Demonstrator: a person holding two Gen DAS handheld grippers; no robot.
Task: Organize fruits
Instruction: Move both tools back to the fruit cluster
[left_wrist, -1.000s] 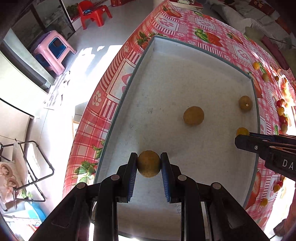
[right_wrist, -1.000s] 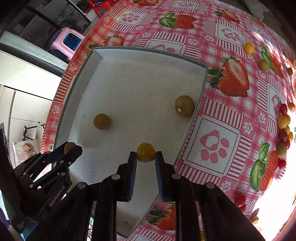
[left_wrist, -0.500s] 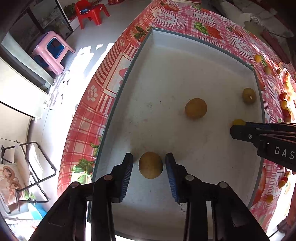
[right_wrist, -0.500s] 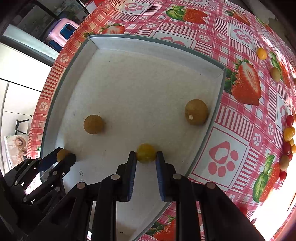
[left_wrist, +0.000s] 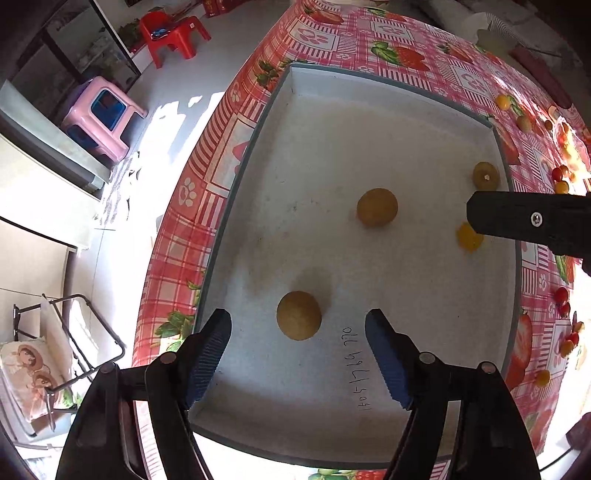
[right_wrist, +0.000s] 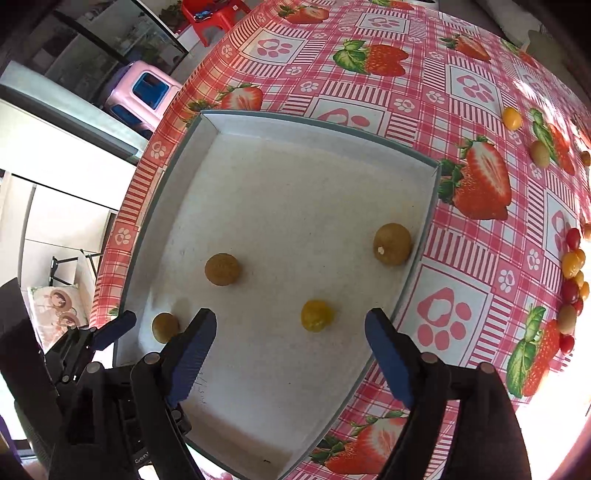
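Both grippers have let go since a moment ago. The left gripper (left_wrist: 298, 347), fingers now spread wide, hangs over the brown fruit (left_wrist: 299, 315) it had clamped, which lies free on the white tray (left_wrist: 332, 147) floor. The right gripper (right_wrist: 290, 341) is likewise wide apart, its yellow fruit (right_wrist: 317, 315) resting in the tray between them. More fruit sits on the counter (right_wrist: 461, 92) at right.

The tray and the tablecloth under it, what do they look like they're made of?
Tray: probably cardboard or thin board, with a matte, speckled white floor, handwritten numbers and thin folded-looking walls. Tablecloth: likely wipeable plastic or oilcloth, a smooth printed sheet with slight glare.
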